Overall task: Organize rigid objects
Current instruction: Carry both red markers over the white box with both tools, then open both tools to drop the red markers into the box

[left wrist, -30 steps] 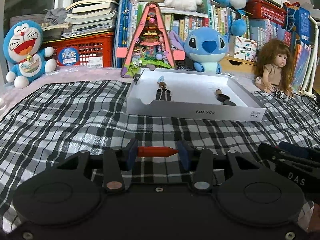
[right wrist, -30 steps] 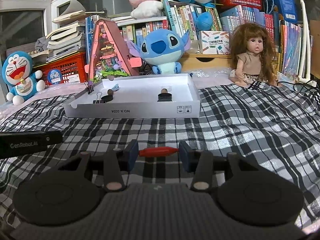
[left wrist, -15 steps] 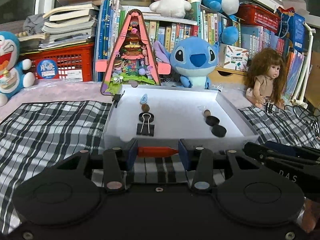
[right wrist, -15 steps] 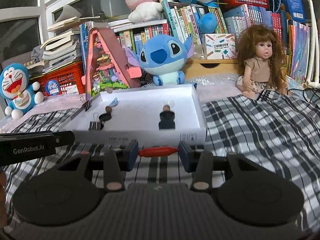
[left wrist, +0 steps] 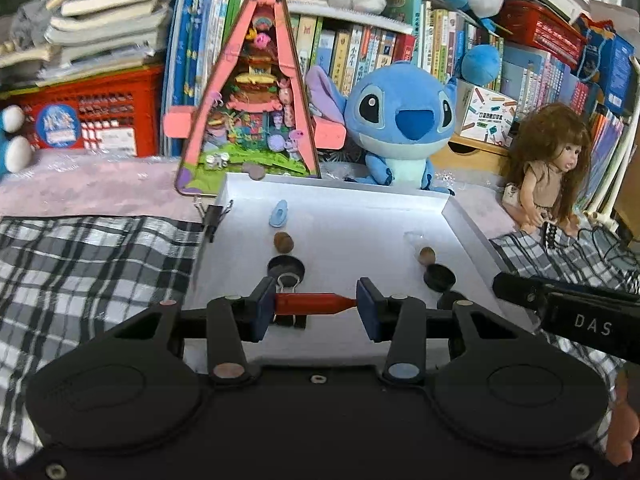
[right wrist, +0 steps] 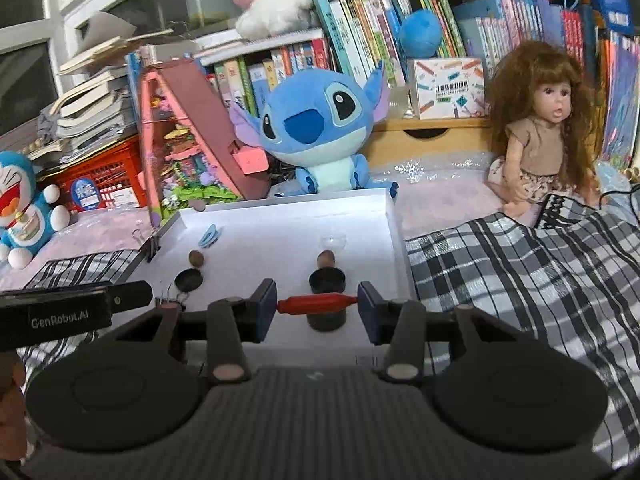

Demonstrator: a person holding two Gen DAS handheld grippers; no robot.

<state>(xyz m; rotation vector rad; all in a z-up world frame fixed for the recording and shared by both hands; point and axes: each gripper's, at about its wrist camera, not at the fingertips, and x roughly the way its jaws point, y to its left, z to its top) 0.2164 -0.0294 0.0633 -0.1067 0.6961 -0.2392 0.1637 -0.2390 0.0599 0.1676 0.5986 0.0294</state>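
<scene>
My left gripper is shut on a red pencil-like stick, held crosswise over the near part of the white tray. My right gripper is shut on a red spindle-shaped stick, held crosswise over the tray's near right part. In the tray lie a blue clip, brown nuts, black round caps and a binder clip.
A pink triangular toy house, a Stitch plush and a doll stand behind the tray. A Doraemon plush is at far left. Checked cloth covers the surface. Bookshelves fill the back.
Both grippers have moved forward from over the checked cloth to over the near part of the tray, each still holding its red stick.
</scene>
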